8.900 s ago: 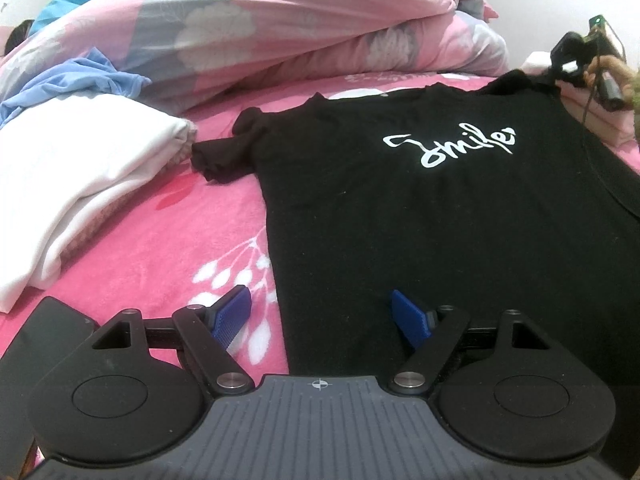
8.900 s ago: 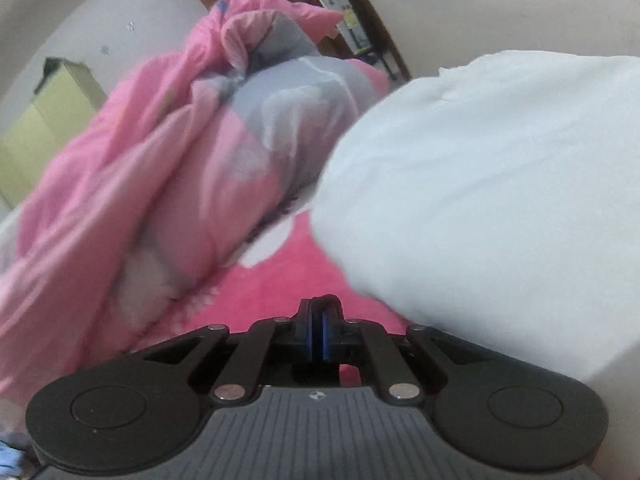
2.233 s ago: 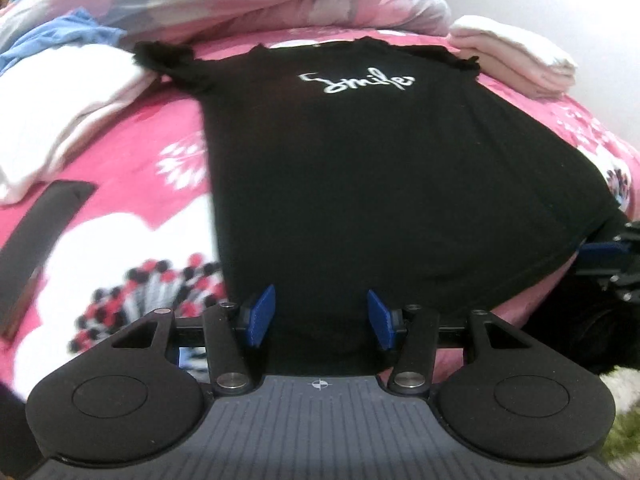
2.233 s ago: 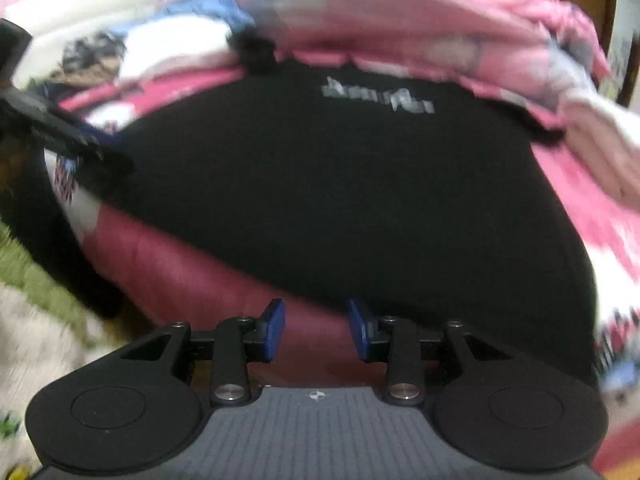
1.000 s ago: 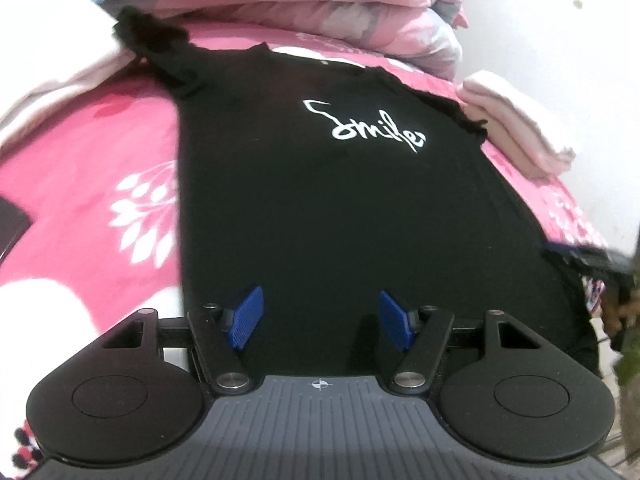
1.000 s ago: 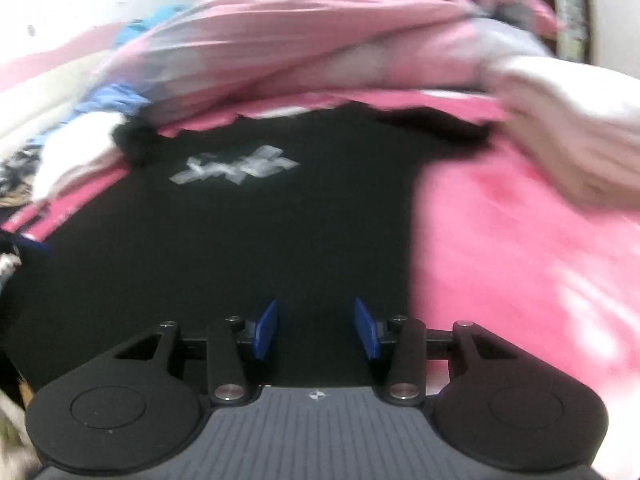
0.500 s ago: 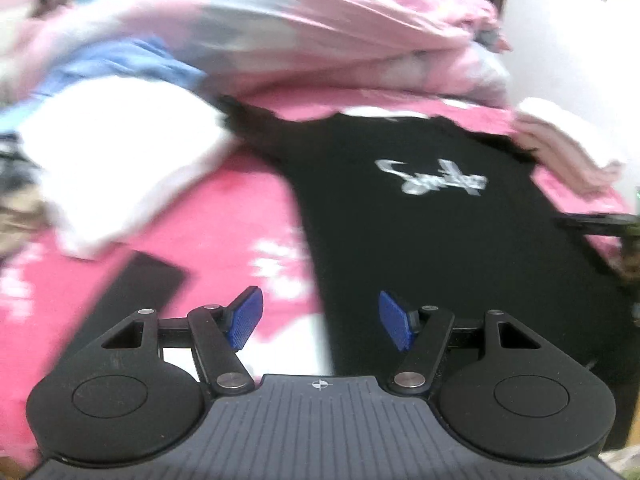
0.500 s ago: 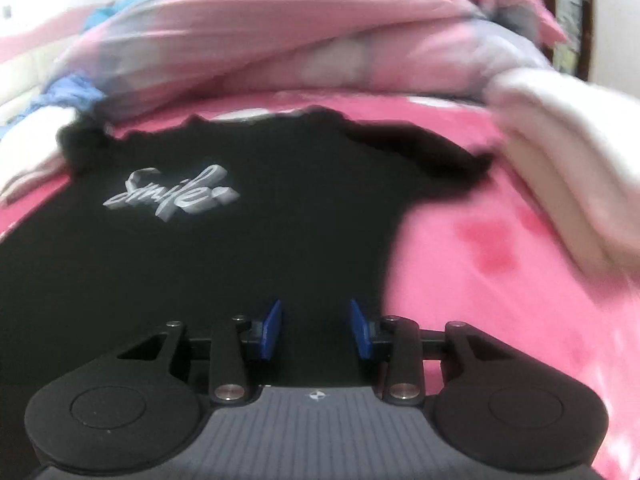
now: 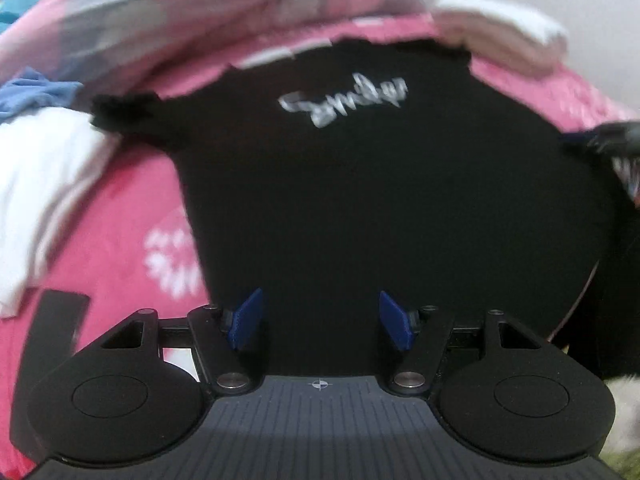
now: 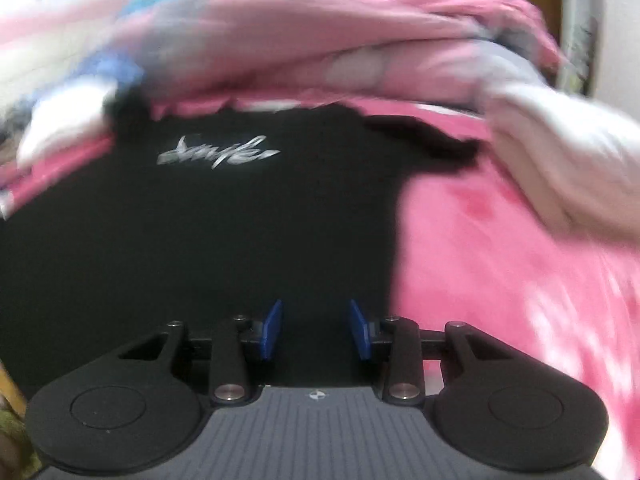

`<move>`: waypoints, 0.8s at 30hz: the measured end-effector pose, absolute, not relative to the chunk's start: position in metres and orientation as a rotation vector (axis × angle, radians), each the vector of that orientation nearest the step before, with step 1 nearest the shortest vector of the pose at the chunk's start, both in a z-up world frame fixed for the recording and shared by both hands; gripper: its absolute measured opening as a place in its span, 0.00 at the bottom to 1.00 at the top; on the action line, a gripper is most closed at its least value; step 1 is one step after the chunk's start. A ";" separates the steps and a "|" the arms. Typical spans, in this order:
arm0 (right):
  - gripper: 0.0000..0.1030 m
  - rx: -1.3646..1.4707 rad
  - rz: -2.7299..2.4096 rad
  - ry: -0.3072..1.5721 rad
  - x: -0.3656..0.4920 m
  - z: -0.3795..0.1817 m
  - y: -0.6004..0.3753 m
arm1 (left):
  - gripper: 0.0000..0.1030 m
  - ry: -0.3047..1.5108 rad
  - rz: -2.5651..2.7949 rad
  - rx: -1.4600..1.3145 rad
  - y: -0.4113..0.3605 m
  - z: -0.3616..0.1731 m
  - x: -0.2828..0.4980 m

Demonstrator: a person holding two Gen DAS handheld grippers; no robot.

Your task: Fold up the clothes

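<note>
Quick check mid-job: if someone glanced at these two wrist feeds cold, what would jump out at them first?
The black T-shirt with white script lettering, spread flat on the pink floral bedsheet, fills the middle of both views. Behind it lies a bunched pink quilt, with a white folded garment beside the shirt's sleeve in the left view. In the foreground, the left gripper and right gripper hover open over the shirt's near end, holding nothing.

Bedroom — pink floral bedsheet point(image 9: 132, 208), quilt point(image 10: 320, 32)
</note>
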State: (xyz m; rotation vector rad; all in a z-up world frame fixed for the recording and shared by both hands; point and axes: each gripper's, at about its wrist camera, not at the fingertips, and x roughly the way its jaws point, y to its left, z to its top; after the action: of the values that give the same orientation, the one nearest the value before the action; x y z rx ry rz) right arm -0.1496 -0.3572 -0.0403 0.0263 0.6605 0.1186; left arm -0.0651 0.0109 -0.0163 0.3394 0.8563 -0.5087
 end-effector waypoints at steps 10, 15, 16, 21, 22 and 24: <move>0.38 0.037 0.194 0.548 -0.181 0.002 -0.330 | 0.66 0.911 -0.467 0.264 0.027 -0.028 -0.066; 0.39 -0.030 0.257 0.647 -0.183 -0.034 -0.319 | 0.68 0.909 -0.466 0.234 0.033 -0.031 -0.070; 0.40 -0.015 0.245 0.653 -0.193 -0.039 -0.326 | 0.68 0.909 -0.470 0.230 0.035 -0.031 -0.069; 0.45 0.080 0.061 0.708 -0.243 -0.012 -0.354 | 0.69 0.910 -0.483 0.225 0.036 -0.032 -0.067; 0.44 0.080 0.034 0.703 -0.247 -0.007 -0.354 | 0.69 0.911 -0.483 0.222 0.037 -0.032 -0.066; 0.44 0.102 0.114 0.609 -0.240 0.006 -0.338 | 0.69 0.919 -0.473 0.212 0.037 -0.031 -0.066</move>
State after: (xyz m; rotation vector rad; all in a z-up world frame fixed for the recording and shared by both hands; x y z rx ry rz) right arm -0.2399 -0.3384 0.0061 0.1022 0.6093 0.1142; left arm -0.0662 0.0371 -0.0311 0.2119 0.9189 -0.4731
